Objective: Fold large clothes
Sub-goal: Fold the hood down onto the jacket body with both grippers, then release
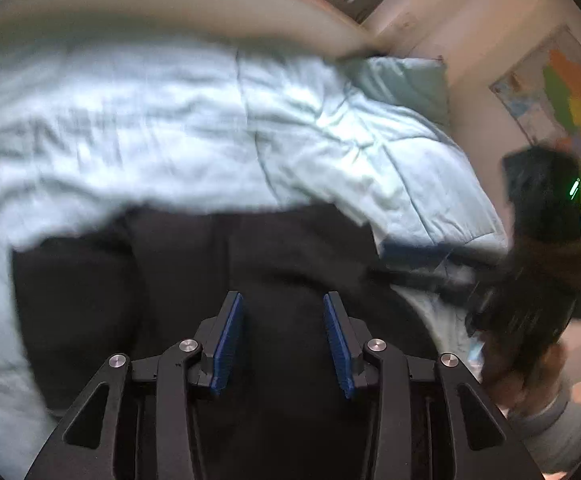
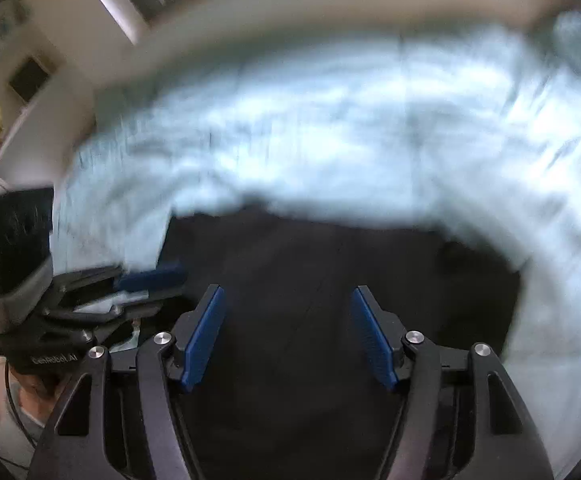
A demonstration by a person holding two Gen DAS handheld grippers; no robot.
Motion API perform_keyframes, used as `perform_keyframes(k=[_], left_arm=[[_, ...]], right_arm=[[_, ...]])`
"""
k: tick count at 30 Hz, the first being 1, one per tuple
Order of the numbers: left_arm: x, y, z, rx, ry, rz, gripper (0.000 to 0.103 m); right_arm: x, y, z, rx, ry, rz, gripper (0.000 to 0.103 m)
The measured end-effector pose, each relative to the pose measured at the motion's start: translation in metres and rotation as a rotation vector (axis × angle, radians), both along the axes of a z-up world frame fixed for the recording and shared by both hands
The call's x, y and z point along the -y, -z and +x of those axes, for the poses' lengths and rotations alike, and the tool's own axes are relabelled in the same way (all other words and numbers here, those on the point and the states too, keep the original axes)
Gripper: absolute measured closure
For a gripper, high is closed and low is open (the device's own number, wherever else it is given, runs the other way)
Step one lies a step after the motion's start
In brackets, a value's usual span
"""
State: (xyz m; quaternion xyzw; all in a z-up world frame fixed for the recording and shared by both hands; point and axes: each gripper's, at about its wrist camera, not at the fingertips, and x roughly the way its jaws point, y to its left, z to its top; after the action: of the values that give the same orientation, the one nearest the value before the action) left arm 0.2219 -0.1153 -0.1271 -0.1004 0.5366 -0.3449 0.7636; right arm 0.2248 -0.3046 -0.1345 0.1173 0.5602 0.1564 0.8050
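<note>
A black garment [image 1: 210,264] lies spread on a light blue quilt [image 1: 170,120] that covers the bed. The left gripper [image 1: 283,344] is above the garment with its jaws apart and nothing between them. The right gripper [image 2: 288,336] is also above it, jaws wide apart and empty.

Black garment [image 1: 210,264] on quilted bed [image 1: 130,120].

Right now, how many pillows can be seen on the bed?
1. A pale blue pillow lies at the far end of the bed, by the wall, beyond the light blue quilt with the black garment on it. The frames are blurred, so others may be hidden.
</note>
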Motion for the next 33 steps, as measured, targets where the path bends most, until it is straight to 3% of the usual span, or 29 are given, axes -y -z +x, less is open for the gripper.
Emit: perform_keyframes(k=[2,4,5,6,9,12,13,15,17,21,22,27,30,33], left_arm=[[-0.002,0.031,-0.014,-0.082,0.013,0.010,0.060],[-0.001,0.076,-0.036,-0.171,0.067,0.119,0.060],[-0.001,0.100,-0.049,-0.200,0.077,0.158,0.060],[0.001,0.106,-0.057,-0.189,0.063,0.149,0.061],[0.003,0.096,-0.069,-0.121,0.016,0.138,0.060],[0.001,0.069,-0.077,-0.077,0.022,0.104,0.060],[-0.002,0.062,-0.082,-0.061,0.030,0.094,0.060],[-0.007,0.047,-0.093,-0.053,0.054,0.043,0.059],[-0.010,0.048,-0.101,-0.087,0.064,-0.009,0.051],[-0.008,0.097,-0.096,-0.193,0.018,0.097,0.050],[-0.005,0.104,-0.097,-0.217,0.008,0.107,0.052],[-0.009,0.052,-0.126,-0.116,0.008,0.129,0.052],[-0.031,0.028,-0.150,-0.110,-0.034,0.100,0.052],[-0.064,0.019,-0.179,-0.165,-0.114,0.109,0.052]], right_arm=[[-0.014,0.046,-0.021,-0.067,-0.057,-0.010,0.034],[-0.028,0.097,-0.048,-0.155,-0.102,-0.135,0.035],[-0.030,0.112,-0.055,-0.171,-0.097,-0.156,0.035],[-0.033,0.124,-0.064,-0.148,-0.081,-0.173,0.035],[-0.040,0.114,-0.070,-0.076,-0.080,-0.213,0.034],[-0.028,0.093,-0.074,-0.066,-0.068,-0.115,0.033],[-0.024,0.076,-0.081,-0.020,-0.077,-0.081,0.033],[-0.022,0.051,-0.094,0.063,-0.103,-0.061,0.033],[-0.026,0.045,-0.101,0.085,-0.122,-0.062,0.033],[-0.043,0.098,-0.096,-0.042,-0.139,-0.187,0.034],[-0.045,0.119,-0.094,-0.114,-0.141,-0.208,0.034],[-0.028,0.086,-0.106,-0.106,-0.075,-0.117,0.034],[-0.006,0.063,-0.136,-0.078,-0.021,-0.101,0.034],[0.021,0.059,-0.173,-0.095,0.050,-0.113,0.034]])
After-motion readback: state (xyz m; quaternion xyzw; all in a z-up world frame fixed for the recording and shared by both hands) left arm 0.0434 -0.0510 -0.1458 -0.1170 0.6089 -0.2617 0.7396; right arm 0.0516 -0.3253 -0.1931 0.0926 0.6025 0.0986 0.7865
